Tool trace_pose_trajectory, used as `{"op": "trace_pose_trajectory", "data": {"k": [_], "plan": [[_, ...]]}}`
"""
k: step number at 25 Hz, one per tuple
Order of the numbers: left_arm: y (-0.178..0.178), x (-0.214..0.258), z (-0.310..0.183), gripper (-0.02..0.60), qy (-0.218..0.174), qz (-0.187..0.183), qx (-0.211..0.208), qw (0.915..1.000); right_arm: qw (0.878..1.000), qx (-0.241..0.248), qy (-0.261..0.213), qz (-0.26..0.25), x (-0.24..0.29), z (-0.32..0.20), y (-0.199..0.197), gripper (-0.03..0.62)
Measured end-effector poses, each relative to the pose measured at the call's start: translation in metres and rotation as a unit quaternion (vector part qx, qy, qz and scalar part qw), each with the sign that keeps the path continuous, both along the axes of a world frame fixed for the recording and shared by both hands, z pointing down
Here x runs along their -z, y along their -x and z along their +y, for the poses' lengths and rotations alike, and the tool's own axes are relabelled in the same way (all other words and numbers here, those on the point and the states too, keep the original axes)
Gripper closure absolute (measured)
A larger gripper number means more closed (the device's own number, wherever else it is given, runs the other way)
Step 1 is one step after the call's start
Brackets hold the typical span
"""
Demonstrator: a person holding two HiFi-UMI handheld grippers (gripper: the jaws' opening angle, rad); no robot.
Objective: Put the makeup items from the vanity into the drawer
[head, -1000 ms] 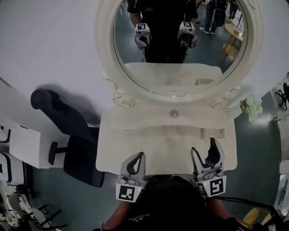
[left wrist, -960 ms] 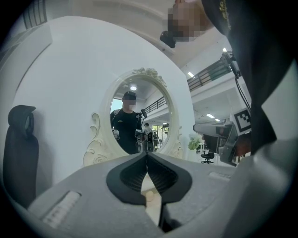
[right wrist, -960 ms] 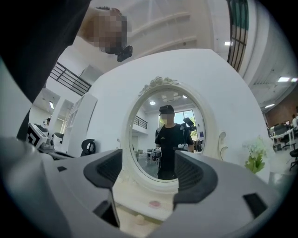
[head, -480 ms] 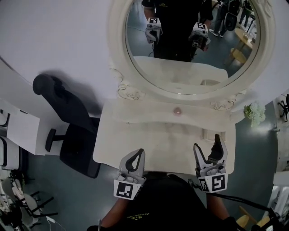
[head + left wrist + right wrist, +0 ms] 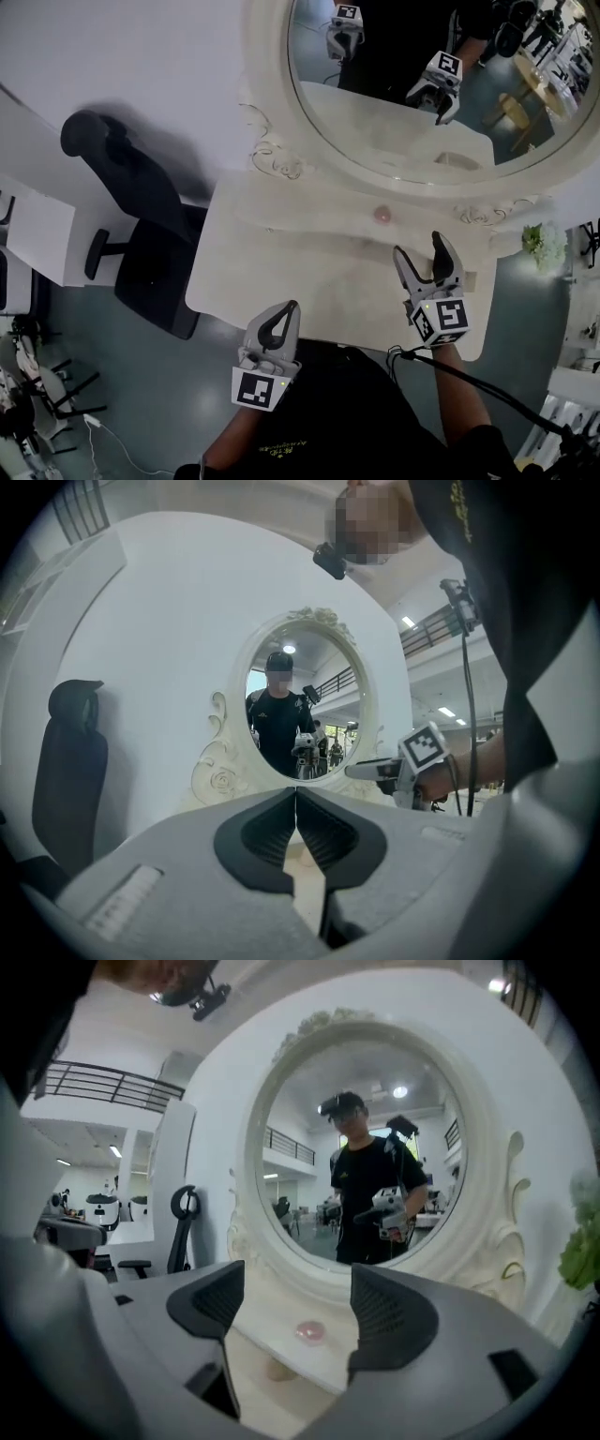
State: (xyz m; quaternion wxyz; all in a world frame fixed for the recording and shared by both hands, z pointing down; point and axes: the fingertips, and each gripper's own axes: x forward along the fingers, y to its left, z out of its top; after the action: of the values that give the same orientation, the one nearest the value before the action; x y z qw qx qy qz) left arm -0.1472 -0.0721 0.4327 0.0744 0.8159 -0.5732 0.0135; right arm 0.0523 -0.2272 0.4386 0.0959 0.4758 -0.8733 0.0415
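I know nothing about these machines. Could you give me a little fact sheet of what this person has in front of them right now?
place: cream vanity with oval mirror
makeup item: small pink round thing on the raised back shelf, untouched
left gripper: shut, empty, near the front edge
right gripper: open, jaws have just been opening, nothing between them; the pink thing lies ahead, apart
nearby: black office chair at left, flowers at right

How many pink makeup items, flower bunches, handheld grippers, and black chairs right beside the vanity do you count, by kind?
Small round pink makeup item: 1
White flower bunch: 1
Black office chair: 1
Grey handheld grippers: 2, left gripper and right gripper
Total: 5
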Motion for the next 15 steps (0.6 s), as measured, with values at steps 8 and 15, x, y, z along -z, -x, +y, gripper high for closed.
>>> {"op": "trace_pose_trajectory", "data": {"k": [8,15], "plan": [[0.015,-0.035,0.003,0.560,0.057,0.005,0.023,0.9981,0.981,0.018,0.176,0.084,-0.106,-0.078,0.033,0.241],[0.027,-0.055,0.002,0.560,0.077,0.008,0.043,0.9961,0.963,0.033,0.230,0.139,-0.148,-0.097,0.045,0.241]]}}
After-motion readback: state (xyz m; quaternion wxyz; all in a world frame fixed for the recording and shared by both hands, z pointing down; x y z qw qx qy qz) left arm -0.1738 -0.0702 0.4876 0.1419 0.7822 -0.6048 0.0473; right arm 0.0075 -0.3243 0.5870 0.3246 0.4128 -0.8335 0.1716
